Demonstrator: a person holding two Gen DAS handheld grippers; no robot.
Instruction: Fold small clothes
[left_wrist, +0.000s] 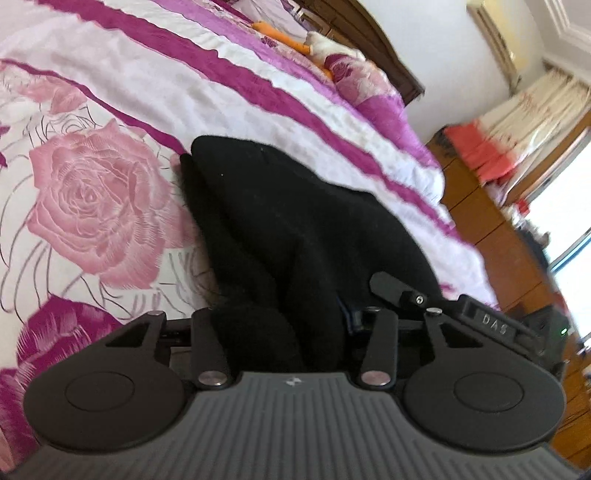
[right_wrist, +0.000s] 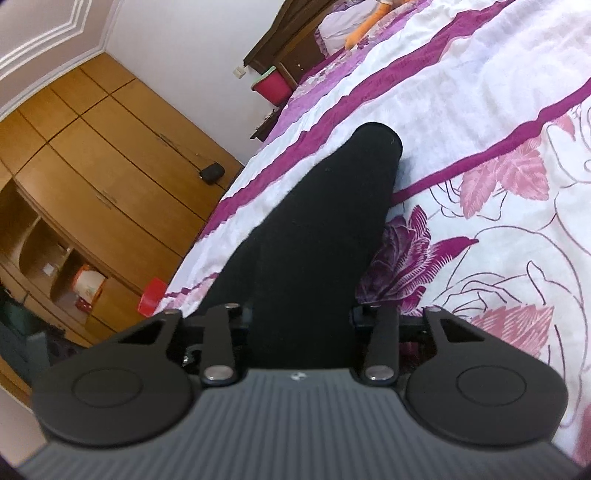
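Left gripper (left_wrist: 284, 325) and right gripper (right_wrist: 299, 325) each clamp black cloth, angled downward.

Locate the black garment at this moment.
The black garment lies on the floral bedspread, running forward from between each wrist camera's fingers; in the left wrist view a pink rose print sits to its left.

1. A bed (left_wrist: 110, 74) covered by a white quilt with magenta stripes and large pink and purple roses.
2. A black garment (left_wrist: 280, 229) lies bunched on the quilt, one narrow end stretched out flat.
3. An orange and white soft toy (left_wrist: 314, 44) lies near the dark wooden headboard (left_wrist: 384, 48).
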